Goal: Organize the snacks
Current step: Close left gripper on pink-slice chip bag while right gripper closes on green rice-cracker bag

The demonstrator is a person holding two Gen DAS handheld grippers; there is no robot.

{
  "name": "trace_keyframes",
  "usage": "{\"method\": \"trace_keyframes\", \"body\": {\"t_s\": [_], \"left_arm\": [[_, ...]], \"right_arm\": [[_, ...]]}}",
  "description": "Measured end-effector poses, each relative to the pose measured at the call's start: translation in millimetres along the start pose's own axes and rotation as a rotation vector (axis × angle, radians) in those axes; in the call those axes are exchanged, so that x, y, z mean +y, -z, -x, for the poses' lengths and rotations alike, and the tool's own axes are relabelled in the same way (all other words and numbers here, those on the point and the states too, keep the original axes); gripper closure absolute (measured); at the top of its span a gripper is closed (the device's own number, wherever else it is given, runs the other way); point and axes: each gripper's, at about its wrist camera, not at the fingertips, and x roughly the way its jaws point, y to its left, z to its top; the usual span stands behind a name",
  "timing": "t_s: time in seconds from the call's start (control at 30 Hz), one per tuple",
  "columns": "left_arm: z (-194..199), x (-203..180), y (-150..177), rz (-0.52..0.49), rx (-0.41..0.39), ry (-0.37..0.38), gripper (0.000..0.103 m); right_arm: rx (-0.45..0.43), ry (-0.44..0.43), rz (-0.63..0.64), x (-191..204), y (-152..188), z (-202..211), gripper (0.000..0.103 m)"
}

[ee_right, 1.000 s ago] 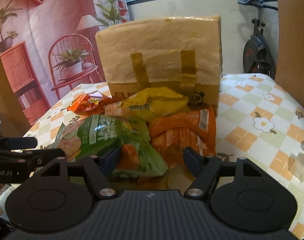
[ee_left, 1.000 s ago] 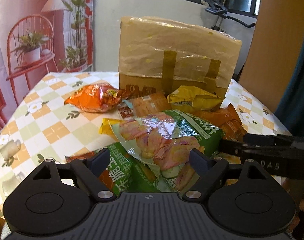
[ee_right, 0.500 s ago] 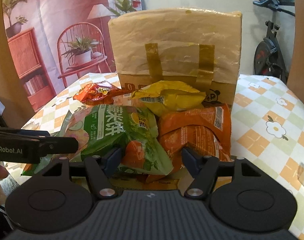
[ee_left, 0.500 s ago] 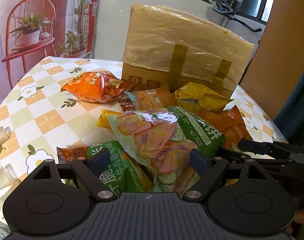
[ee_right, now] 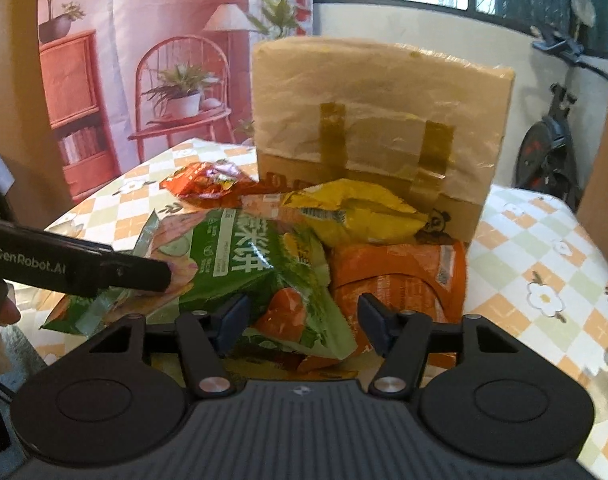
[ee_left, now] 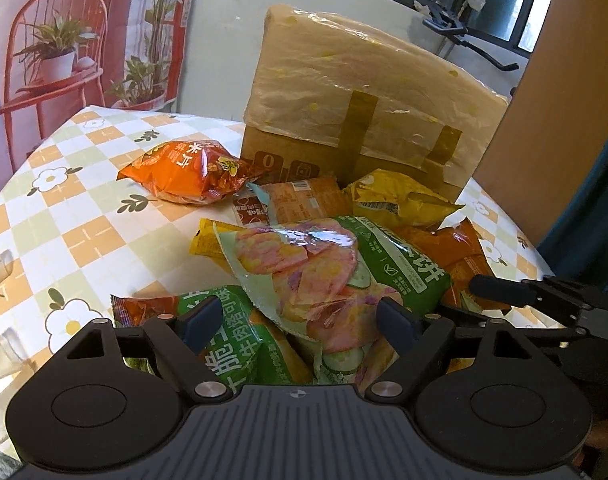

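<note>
A pile of snack bags lies on the checked table in front of a taped cardboard box (ee_left: 368,100). On top is a green rice-cracker bag (ee_left: 336,264), also in the right wrist view (ee_right: 240,264). My left gripper (ee_left: 300,322) is open, its fingers on either side of this bag's near end. My right gripper (ee_right: 300,320) is open, its fingers around the bag's other end. Around it lie a yellow bag (ee_right: 356,212), an orange bag (ee_right: 400,276), an orange bag set apart at the left (ee_left: 188,172) and a green bag below (ee_left: 232,344).
The table (ee_left: 64,216) has a checked flower cloth; its left part is bare. The box (ee_right: 380,120) stands upright behind the pile. An exercise bike (ee_right: 552,148) stands past the table's far right. A brown panel (ee_left: 564,100) rises at the right.
Both grippers have moved closer to the pile and now straddle the green rice-cracker bag from opposite ends. The right gripper's jaws have narrowed a little.
</note>
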Motion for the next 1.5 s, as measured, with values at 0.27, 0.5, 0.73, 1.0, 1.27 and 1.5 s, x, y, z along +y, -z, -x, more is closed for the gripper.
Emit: {"method": "trace_keyframes", "body": {"t_s": [0.27, 0.5, 0.73, 1.0, 1.27, 1.5], "left_arm": [[-4.8, -0.4, -3.0, -0.003, 0.002, 0.001, 0.016], [-10.9, 4.2, -7.3, 0.002, -0.007, 0.060, 0.025], [-11.1, 4.8, -13.5, -0.020, -0.028, 0.059, 0.037], [-0.4, 3.0, -25.0, -0.046, -0.063, 0.060, 0.045], [1.4, -2.2, -40.4, -0.069, -0.050, 0.069, 0.059], [-5.3, 2.7, -33.7, -0.070, -0.045, 0.072, 0.053]], "right_arm": [[0.042, -0.116, 0.002, -8.5, -3.8, -21.4, 0.040], [0.043, -0.137, 0.021, -5.2, -6.7, -28.8, 0.045], [0.016, -0.116, 0.025, 0.1, -9.7, -26.3, 0.064], [-0.010, -0.086, 0.025, 4.1, -20.7, -21.3, 0.069], [-0.050, -0.060, 0.079, 24.1, -44.1, -13.1, 0.079], [-0.043, -0.039, 0.070, 24.5, -36.0, -16.8, 0.079]]}}
